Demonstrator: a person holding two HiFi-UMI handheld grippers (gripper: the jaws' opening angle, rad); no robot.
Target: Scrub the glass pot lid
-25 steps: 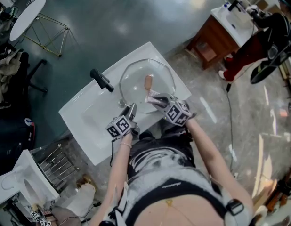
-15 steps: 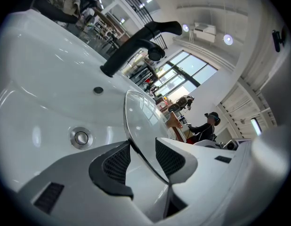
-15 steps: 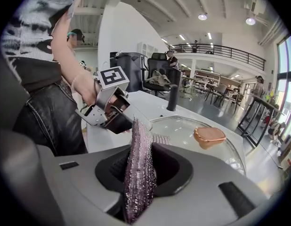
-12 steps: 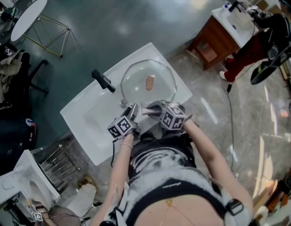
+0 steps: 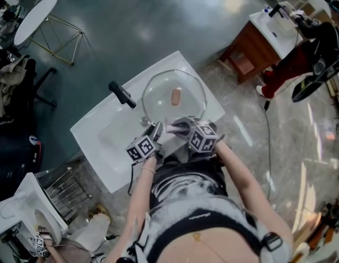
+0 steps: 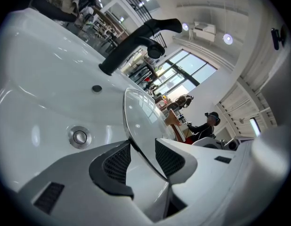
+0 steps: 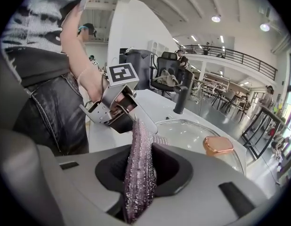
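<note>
The round glass pot lid [image 5: 158, 95] with a copper knob [image 5: 176, 96] sits tilted in the white sink [image 5: 101, 138]. My left gripper [image 5: 154, 129] is shut on the lid's near rim; in the left gripper view the rim [image 6: 136, 126] runs edge-on between the two dark pads [image 6: 118, 163]. My right gripper [image 5: 178, 124] is shut on a purple glittery scrub pad [image 7: 140, 145] and hovers at the lid's near edge, just right of the left gripper [image 7: 118, 108]. The right gripper view shows the lid [image 7: 192, 133] and knob [image 7: 217, 145] beyond the pad.
A black tap [image 5: 121, 93] stands at the sink's back left, with the drain [image 6: 79, 136] below it. A second vanity [image 5: 257, 43] and a person [image 5: 301, 48] are at the far right. A round table [image 5: 33, 18] and a wire rack [image 5: 71, 193] stand to the left.
My right gripper, with the scrub pad, has drawn back from over the lid toward its near rim and rolled a little, then held still. The left gripper and lid have stayed put.
</note>
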